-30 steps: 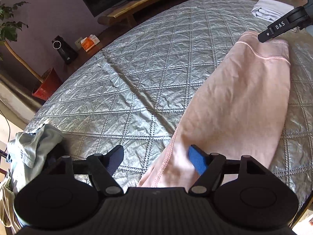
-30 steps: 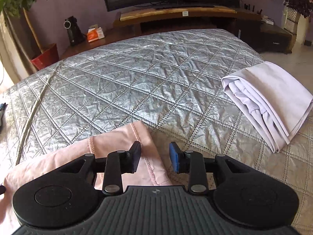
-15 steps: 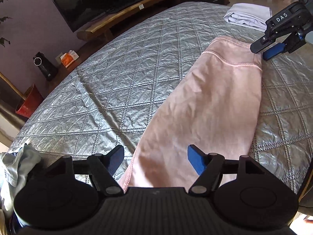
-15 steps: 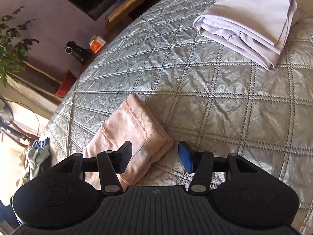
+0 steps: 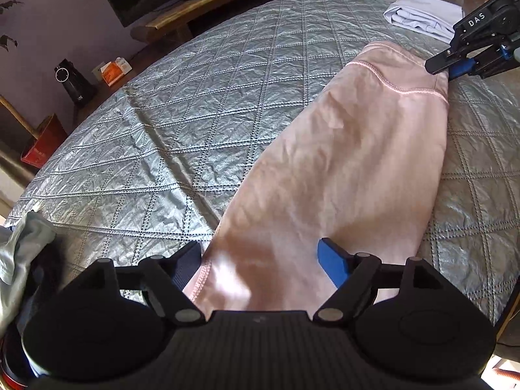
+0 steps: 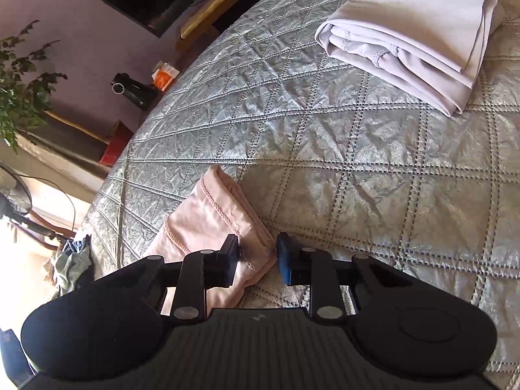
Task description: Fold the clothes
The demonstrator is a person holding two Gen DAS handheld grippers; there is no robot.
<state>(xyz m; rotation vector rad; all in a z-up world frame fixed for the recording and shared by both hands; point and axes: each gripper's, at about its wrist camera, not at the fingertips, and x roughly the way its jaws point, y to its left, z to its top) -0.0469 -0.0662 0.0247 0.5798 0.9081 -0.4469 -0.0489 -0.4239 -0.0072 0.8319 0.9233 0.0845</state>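
A silver quilt (image 5: 201,123) with diamond stitching covers the bed. The soft pink garment (image 5: 341,175), folded long, lies across it; a folded lilac cloth (image 6: 419,26) sits beyond. The left gripper (image 5: 260,263) is opening over one end. The right gripper (image 6: 256,258) is closing around the other end's corner.

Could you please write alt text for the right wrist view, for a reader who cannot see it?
The right gripper is closing around a corner of the pink garment lying on a silver quilted bedspread. A folded pale lilac garment rests farther off at upper right, apart from the pink one.
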